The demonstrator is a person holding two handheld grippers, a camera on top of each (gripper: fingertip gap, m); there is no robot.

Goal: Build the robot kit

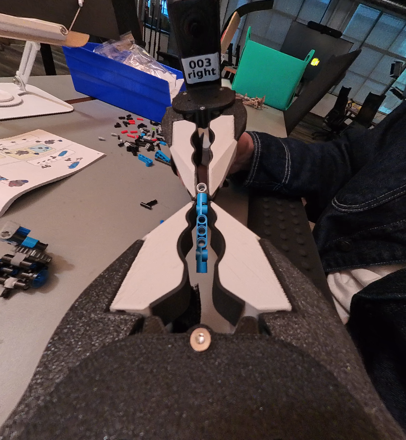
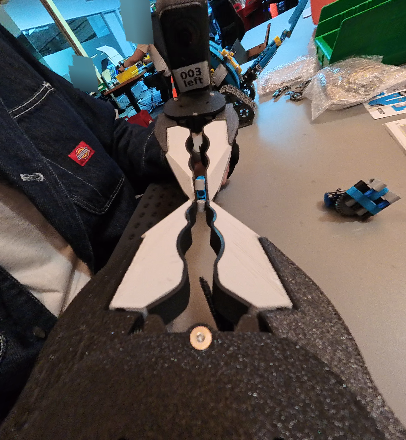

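Observation:
My left gripper (image 1: 202, 202) is shut on a blue beam with holes (image 1: 201, 234), which lies lengthwise between its white fingers (image 1: 159, 264). My right gripper (image 1: 202, 191) faces it tip to tip and is shut on a small light-grey round piece (image 1: 201, 187) that touches the beam's far end. In the right wrist view the right gripper (image 2: 200, 204) pinches the grey piece (image 2: 200, 205), and the left gripper (image 2: 200, 194) opposite it holds the blue beam (image 2: 200, 191). Both are held above the grey table's near edge.
A small black and blue model (image 1: 18, 262) lies on the table (image 1: 90, 226); it also shows in the right wrist view (image 2: 361, 200). An open booklet (image 1: 30, 162), loose parts (image 1: 140, 138), a blue bin (image 1: 116, 78), a black studded plate (image 1: 275, 228) and plastic bags (image 2: 352, 81) surround them. The tips of both grippers are at nearly the same place.

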